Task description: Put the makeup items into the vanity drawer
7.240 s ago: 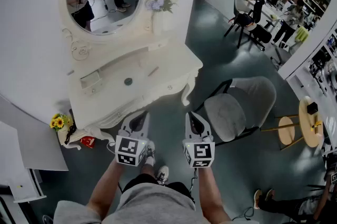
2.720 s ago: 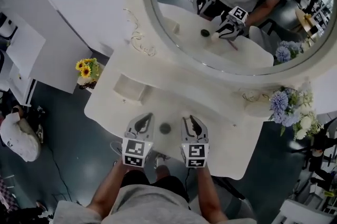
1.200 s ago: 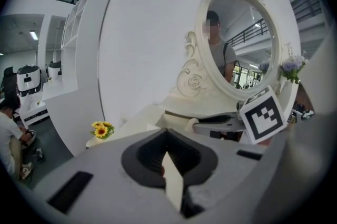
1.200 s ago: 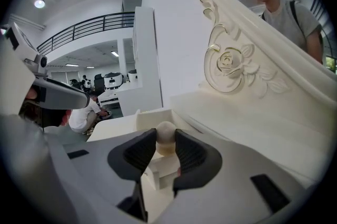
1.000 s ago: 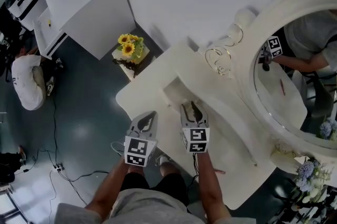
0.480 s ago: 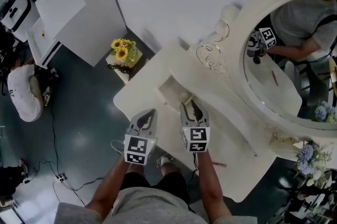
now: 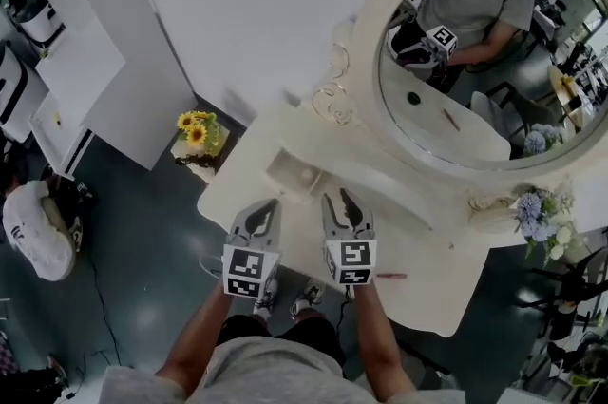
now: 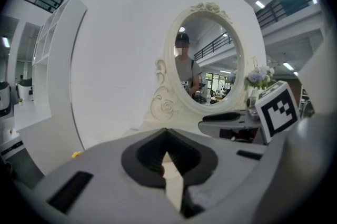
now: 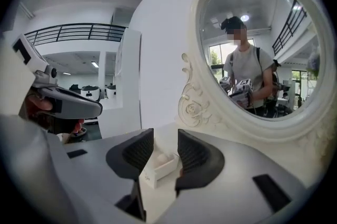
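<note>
**One item in the drawer, a pencil left out**

The drawer (image 7: 281, 186) stood open at the far left of the surface (image 7: 427, 293), with a pale round item (image 7: 306, 174) lying inside it. A pink pencil (image 7: 391, 277) lay out on the surface, near and to the right, so I judged the job partly done. Both forearms reached forward side by side over the near edge, pointing toward the mirror (image 7: 475, 60) and tipped slightly down. The left claw (image 7: 261, 210) was clenched, tips together on nothing. The right claw (image 7: 342, 201) was released and empty, hanging just short of the drawer, which showed through its gap.
</note>
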A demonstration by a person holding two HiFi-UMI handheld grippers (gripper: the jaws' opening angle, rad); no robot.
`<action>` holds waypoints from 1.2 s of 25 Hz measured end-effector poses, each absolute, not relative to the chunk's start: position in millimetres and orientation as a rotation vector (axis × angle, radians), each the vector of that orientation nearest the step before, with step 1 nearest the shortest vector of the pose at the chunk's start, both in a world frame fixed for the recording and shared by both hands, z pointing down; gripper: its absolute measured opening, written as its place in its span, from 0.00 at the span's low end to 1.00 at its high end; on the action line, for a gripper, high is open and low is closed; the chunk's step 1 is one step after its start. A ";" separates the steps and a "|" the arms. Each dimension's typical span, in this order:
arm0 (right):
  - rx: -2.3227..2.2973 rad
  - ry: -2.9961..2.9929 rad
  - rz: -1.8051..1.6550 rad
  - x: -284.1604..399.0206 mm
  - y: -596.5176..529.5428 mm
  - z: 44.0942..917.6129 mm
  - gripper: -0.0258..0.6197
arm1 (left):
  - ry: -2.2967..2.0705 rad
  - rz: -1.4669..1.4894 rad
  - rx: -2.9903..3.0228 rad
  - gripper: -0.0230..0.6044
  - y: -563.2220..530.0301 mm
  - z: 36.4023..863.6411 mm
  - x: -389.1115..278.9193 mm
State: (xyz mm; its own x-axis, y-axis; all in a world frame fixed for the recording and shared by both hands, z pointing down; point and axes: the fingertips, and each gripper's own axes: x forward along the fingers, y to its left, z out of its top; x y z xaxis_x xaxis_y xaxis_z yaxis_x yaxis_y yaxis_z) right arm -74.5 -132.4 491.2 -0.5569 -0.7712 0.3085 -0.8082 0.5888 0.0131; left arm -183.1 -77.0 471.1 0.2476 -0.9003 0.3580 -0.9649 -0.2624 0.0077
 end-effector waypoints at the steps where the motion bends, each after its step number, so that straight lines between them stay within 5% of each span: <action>1: 1.324 -2.537 0.179 -69.9 -127.9 483.9 0.28 | -1.734 0.412 2.323 0.04 -77.0 465.5 -179.2; 13: 1.751 -2.376 0.117 15.3 -47.3 433.5 0.13 | -1.460 0.384 2.630 0.04 -46.0 426.3 -107.2; 30: 1.953 -2.203 0.160 71.3 17.6 445.3 0.08 | -1.233 0.419 2.761 0.04 -15.0 432.8 -48.7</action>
State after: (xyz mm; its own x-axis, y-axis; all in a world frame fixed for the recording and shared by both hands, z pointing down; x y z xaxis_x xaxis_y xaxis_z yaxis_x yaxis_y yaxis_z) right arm 71.3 17.6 445.3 -0.1119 -0.9703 0.2144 -0.9911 0.1246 0.0468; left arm -48.7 -15.0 432.8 0.6368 -0.7170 0.2836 -0.7413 -0.6705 -0.0306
